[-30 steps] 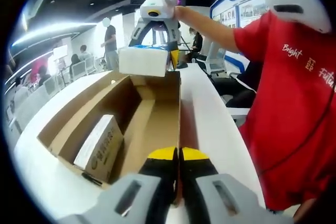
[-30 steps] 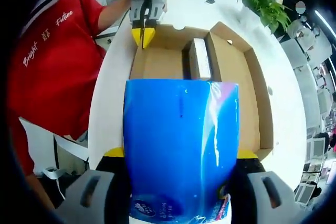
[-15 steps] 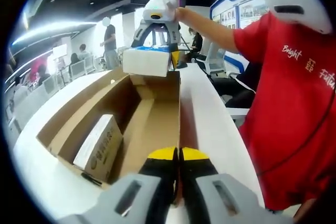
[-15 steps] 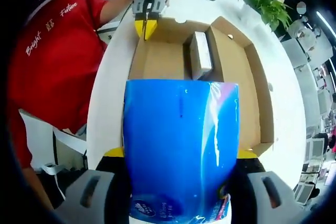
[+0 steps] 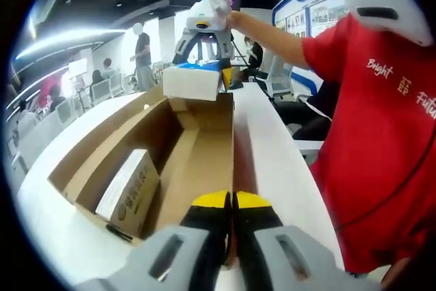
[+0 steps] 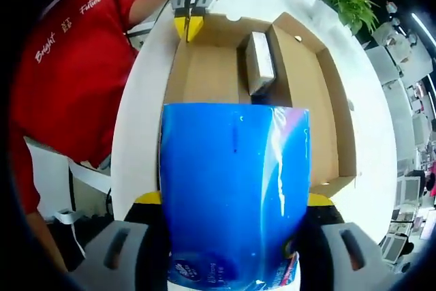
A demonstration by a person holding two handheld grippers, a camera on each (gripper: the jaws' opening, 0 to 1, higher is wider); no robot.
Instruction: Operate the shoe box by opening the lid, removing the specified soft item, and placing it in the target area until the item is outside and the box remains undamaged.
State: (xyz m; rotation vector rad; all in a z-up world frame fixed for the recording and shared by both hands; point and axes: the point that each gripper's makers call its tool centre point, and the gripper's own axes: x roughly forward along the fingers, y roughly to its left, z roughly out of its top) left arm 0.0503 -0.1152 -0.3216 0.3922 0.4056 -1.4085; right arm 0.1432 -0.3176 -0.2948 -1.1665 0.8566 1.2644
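— Left gripper view, nearest edge?
— Left gripper [image 5: 230,202] jaws clenched on the shoe box [image 5: 204,161] wall; one small carton [image 5: 129,192] inside.
— And the soft pack?
— Blue tissue pack [image 6: 235,189] grasped by right gripper [image 5: 202,59], raised above the box's far end, white tabletop [image 5: 272,155] open alongside.

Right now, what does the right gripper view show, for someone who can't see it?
A blue soft pack is clamped in the right hand-held gripper, held above an open cardboard shoe box on a white table. A small white box lies inside.
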